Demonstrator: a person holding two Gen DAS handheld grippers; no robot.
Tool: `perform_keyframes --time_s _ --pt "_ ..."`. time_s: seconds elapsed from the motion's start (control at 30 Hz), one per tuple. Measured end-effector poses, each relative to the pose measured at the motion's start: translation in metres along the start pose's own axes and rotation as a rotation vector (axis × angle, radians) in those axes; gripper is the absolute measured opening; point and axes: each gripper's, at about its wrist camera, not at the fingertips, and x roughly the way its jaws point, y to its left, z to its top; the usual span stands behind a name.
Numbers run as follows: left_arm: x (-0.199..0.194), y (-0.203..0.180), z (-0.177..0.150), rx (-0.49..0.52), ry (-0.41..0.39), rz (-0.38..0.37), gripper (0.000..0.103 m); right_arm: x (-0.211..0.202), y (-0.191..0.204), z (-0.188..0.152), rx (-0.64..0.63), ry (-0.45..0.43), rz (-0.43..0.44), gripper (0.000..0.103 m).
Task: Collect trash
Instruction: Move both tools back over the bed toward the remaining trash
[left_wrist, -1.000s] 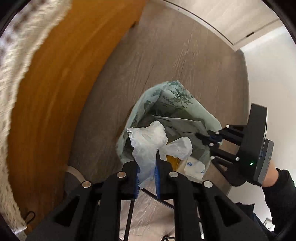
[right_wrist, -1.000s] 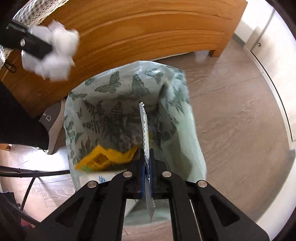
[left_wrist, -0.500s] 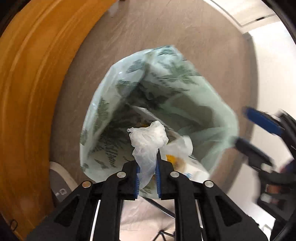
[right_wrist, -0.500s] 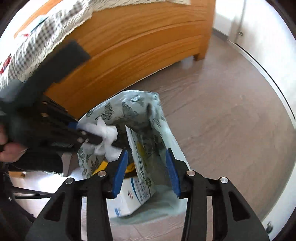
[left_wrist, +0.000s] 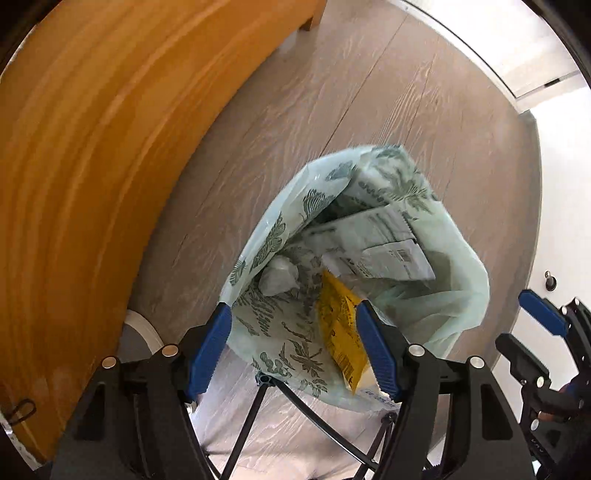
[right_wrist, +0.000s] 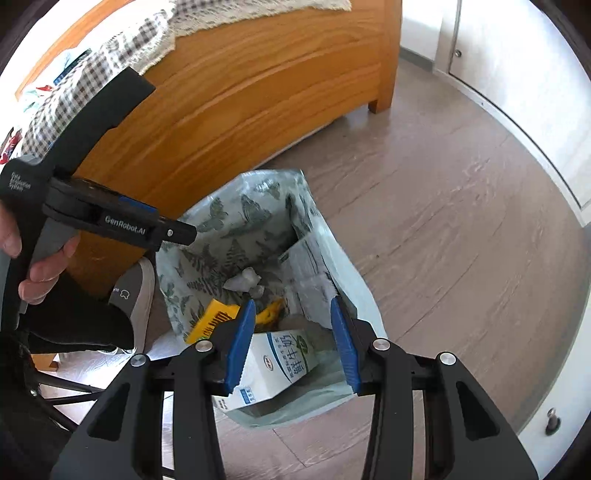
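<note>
Your left gripper (left_wrist: 293, 347) points straight down over the mouth of the green leaf-print trash bag (left_wrist: 454, 295), which stands open on the wood floor (left_wrist: 369, 110) beside the wooden bed frame (left_wrist: 92, 147). Its jaws have just been opening and now stand released, wide apart, with nothing between them. The white crumpled tissue (left_wrist: 279, 277) lies loose inside the bag, against the bag wall nearest the bed frame. In the right wrist view your left hand (right_wrist: 40, 266) wraps the handle at the left edge, and the gripper body reaches toward the bag rim.

Your right gripper (right_wrist: 293, 339) points steeply down at the bag's near side. Its jaws have just been opening and stand released at a middling gap, clear of the bag rim; nothing is pinched between them. Seen between them, inside the bag: a white milk carton (right_wrist: 273, 373) nearest the gripper, a yellow wrapper (right_wrist: 212, 319) beside it, and a printed paper pouch (right_wrist: 306, 262) leaning on the far wall. A grey slipper (right_wrist: 135, 295) rests on the floor between the bag and the bed frame
</note>
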Motion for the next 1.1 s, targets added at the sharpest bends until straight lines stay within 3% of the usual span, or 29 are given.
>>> perform_keyframes --time_s 0.2,0.5,0.6,0.77,0.9,1.1 --pt "-0.031 0.005 -0.007 -0.031 -0.08 -0.02 0.067 -0.025 0.01 0.017 -0.039 -0.044 -0.03 0.041" --pt "-0.161 0.053 -0.026 -0.058 -0.473 -0.022 0.067 -0.065 0.048 0.065 -0.153 -0.111 -0.095 0.042" --pt "-0.216 0.087 -0.045 -0.095 -0.595 -0.05 0.067 -0.086 0.073 0.092 -0.206 -0.174 -0.106 0.048" --pt "-0.293 0.163 -0.092 -0.202 -0.772 -0.07 0.067 -0.115 0.128 0.142 -0.267 -0.272 -0.067 0.049" --pt "-0.337 0.242 -0.13 -0.344 -0.852 -0.071 0.069 -0.125 0.184 0.184 -0.316 -0.338 0.02 0.055" --pt "-0.376 0.364 -0.186 -0.54 -0.919 0.004 0.071 -0.097 0.268 0.255 -0.362 -0.331 0.19 0.055"
